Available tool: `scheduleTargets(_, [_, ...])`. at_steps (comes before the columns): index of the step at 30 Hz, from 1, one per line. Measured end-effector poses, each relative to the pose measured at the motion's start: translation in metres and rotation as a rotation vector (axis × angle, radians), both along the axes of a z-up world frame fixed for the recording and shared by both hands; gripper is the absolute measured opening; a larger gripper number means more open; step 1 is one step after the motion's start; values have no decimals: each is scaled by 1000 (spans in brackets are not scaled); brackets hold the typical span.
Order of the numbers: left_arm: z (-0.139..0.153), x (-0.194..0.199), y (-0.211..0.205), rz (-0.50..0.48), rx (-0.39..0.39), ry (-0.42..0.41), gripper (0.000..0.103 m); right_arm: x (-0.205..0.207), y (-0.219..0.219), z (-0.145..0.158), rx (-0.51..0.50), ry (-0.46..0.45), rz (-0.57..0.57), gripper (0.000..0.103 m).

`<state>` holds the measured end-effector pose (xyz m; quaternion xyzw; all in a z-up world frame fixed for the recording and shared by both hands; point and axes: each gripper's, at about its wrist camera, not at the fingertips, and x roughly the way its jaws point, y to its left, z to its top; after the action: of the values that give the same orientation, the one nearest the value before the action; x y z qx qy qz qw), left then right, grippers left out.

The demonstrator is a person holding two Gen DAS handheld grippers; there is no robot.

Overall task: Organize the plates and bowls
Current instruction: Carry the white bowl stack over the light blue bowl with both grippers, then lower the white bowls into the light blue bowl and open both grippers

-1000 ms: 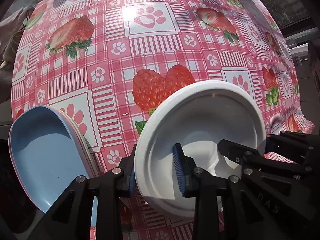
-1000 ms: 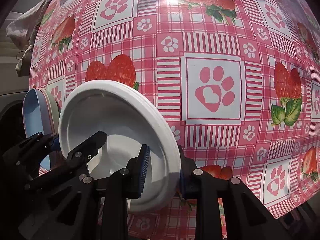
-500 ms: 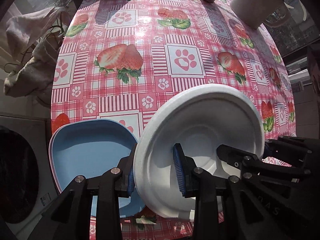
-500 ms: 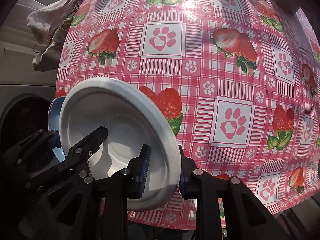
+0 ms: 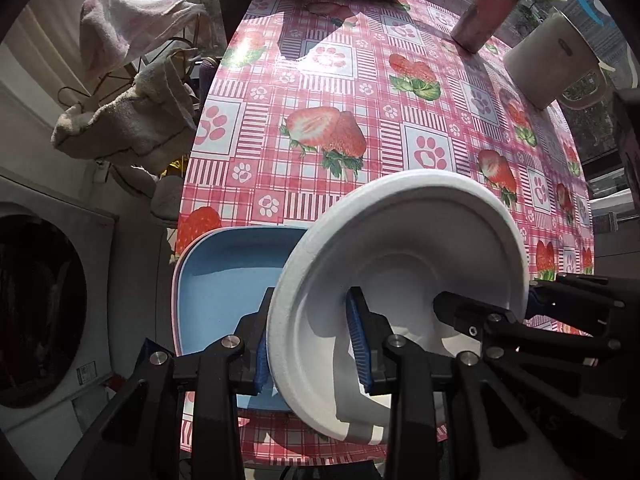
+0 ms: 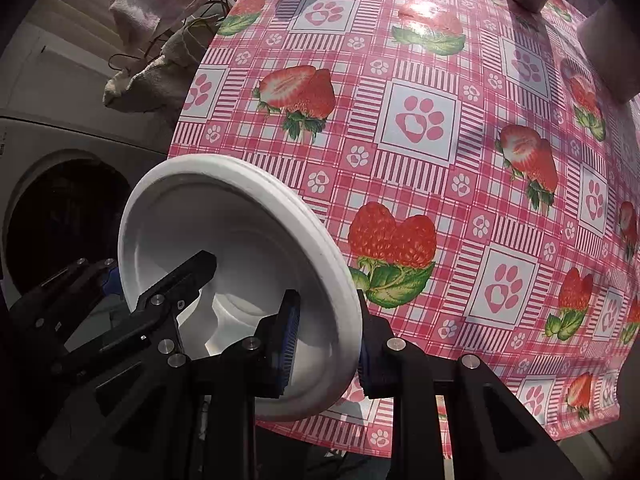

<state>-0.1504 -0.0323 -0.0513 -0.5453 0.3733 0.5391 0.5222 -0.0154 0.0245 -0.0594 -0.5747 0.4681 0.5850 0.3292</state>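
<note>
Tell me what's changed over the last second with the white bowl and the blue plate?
Both grippers, left gripper and right gripper, lifted the white bowl higher above the table; far more of the tablecloth, plus the mug and bottle, now shows. The blue plate now sits lower and behind the bowl. Unchanged: both grips on the bowl's rim, on opposite sides; nothing released.

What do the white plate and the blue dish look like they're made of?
White plate: likely moulded paper pulp or foam; matte, slightly grainy, thick rolled rim. Blue dish: probably plastic or melamine; smooth, even colour, soft sheen, thin rim. Neither is certain from looks.
</note>
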Motion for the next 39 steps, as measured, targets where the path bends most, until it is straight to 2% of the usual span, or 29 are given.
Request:
scheduleTargets(13, [-8, -49, -26, 111, -37, 24, 35, -77, -21, -6, -16, 32, 124, 28])
scheduleTargets(20, [-24, -63, -32, 135, -78, 24, 35, -87, -28, -31, -55, 38, 162, 28])
scheduleTargets(22, [-30, -65, -32, 137, -84, 26, 35, -91, -28, -47, -67, 35, 164, 28])
scheduleTargets(26, [-38, -64, -30, 131, -83, 61, 35, -99, -27, -60, -86, 30, 162, 28])
scheduleTargets(29, [-40, -63, -29, 121, -82, 127, 40, -105, -24, -66, -85, 25, 170, 28])
scheduleTargets(32, [-39, -67, -32, 134, -69, 105, 45, -110, -24, -70, -94, 32, 182, 29])
scheduleTargets(34, [-39, -71, -32, 139, -84, 103, 45, -106, -27, -67, -103, 19, 188, 39])
scheduleTargets(37, [-36, -72, -33, 110, -101, 206, 45, -99, -28, -58, -88, 43, 192, 60])
scheduleTargets(38, [-35, -72, -34, 104, -103, 223, 45, -98, -27, -54, -69, 30, 195, 77])
scheduleTargets(39, [-34, -72, -35, 101, -105, 227, 47, -93, -26, -50, -46, 17, 197, 88])
